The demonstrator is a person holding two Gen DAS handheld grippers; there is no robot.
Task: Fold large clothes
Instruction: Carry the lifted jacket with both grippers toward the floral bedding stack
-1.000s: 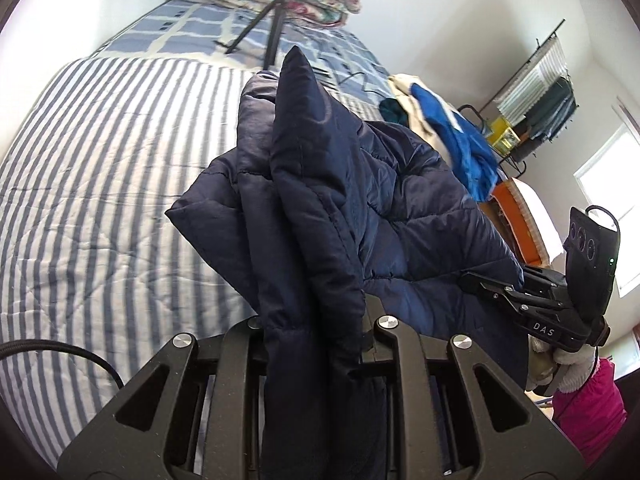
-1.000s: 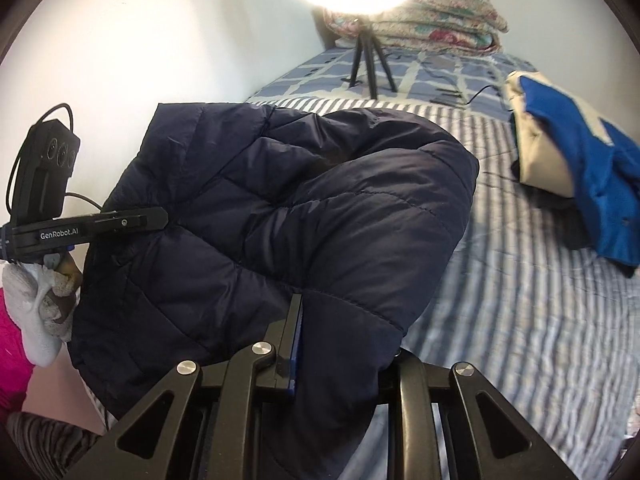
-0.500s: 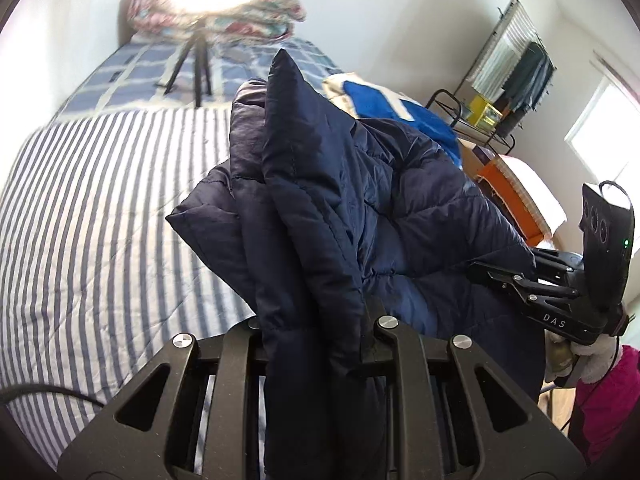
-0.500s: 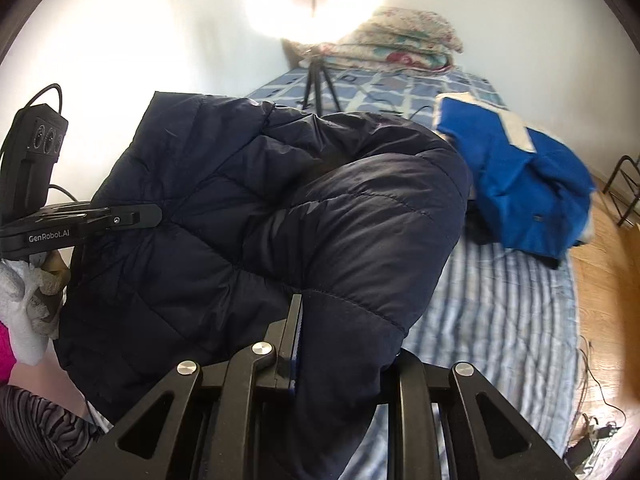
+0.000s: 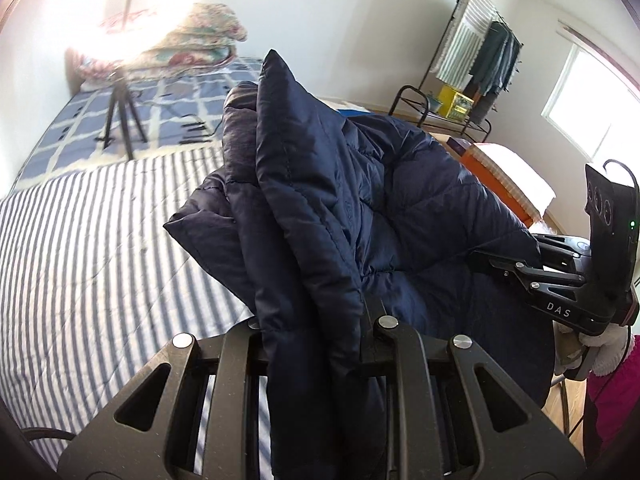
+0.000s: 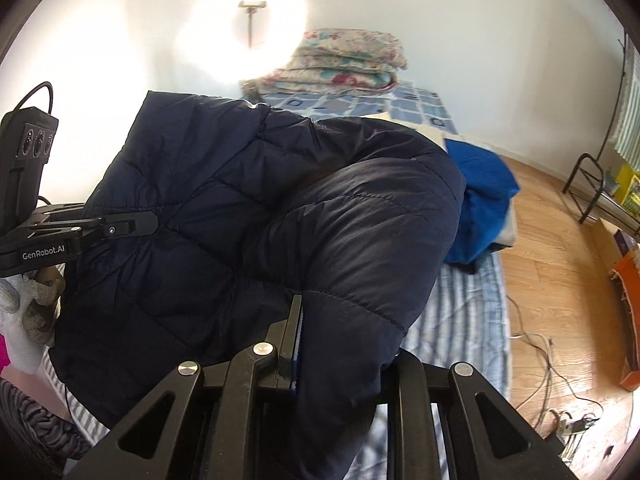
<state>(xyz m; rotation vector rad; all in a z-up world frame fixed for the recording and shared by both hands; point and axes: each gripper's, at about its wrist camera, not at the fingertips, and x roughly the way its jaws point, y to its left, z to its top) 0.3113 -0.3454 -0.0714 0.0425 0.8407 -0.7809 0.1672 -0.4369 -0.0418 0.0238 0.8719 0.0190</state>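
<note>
Both grippers are clamped on the navy puffer jacket (image 5: 380,208), which hangs bunched in the air between them, clear of the striped bed (image 5: 100,248) below. The left gripper (image 5: 316,320) pinches a thick folded edge that stands up ahead of its fingers; the right gripper (image 6: 340,344) bites a padded roll of the same jacket, with the bulk draped off to its left toward the other gripper.

Compared with a second ago, both hands have carried the jacket sideways and a little higher. In the right wrist view the wooden floor (image 6: 560,280) and the bed's edge now fill the side beyond the gripper, where before only bedding showed, and the blue garment (image 6: 480,200) sits just past the jacket. In the left wrist view the clothes rack (image 5: 484,60) has swung further in.

My reading is that the jacket is being relocated, likely to be laid flat on bare bed before any fold. No fold is made yet, and the loose bulk may land crumpled.
</note>
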